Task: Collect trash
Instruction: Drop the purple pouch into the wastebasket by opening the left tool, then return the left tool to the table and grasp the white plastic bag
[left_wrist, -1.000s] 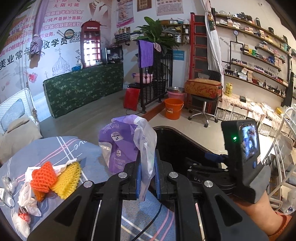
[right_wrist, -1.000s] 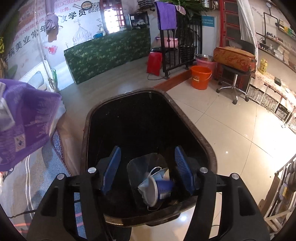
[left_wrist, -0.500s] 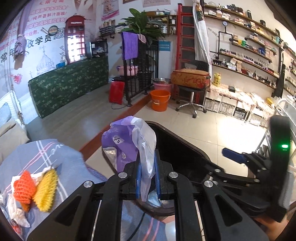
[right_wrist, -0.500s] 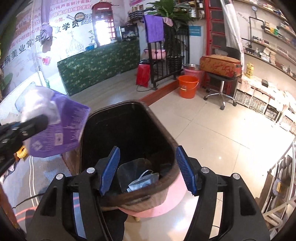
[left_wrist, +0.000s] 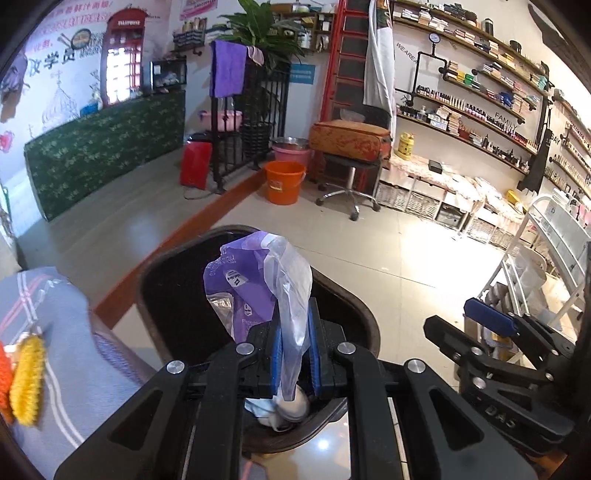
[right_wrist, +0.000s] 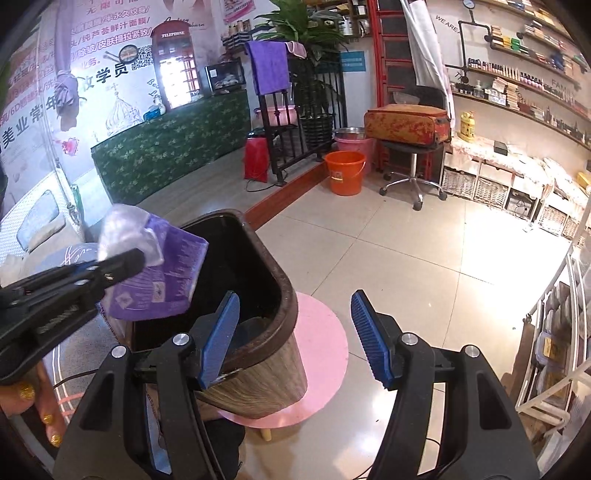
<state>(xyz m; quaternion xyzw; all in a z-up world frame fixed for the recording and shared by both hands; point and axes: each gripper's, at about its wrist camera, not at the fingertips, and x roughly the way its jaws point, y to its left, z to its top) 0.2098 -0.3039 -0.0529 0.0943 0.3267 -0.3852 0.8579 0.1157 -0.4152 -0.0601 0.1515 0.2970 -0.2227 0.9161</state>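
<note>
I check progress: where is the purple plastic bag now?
In both views, the purple plastic bag is clamped in the left gripper, above the open trash bin.

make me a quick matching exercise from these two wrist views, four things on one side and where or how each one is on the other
Things:
1. purple wrapper
2. left claw
3. right claw
4. trash bin

States:
a. standing on a pink round stool
b. open, nothing between its pads
c. held over the bin's mouth
d. shut on plastic

Pairs: 1-c, 2-d, 3-b, 4-a
</note>
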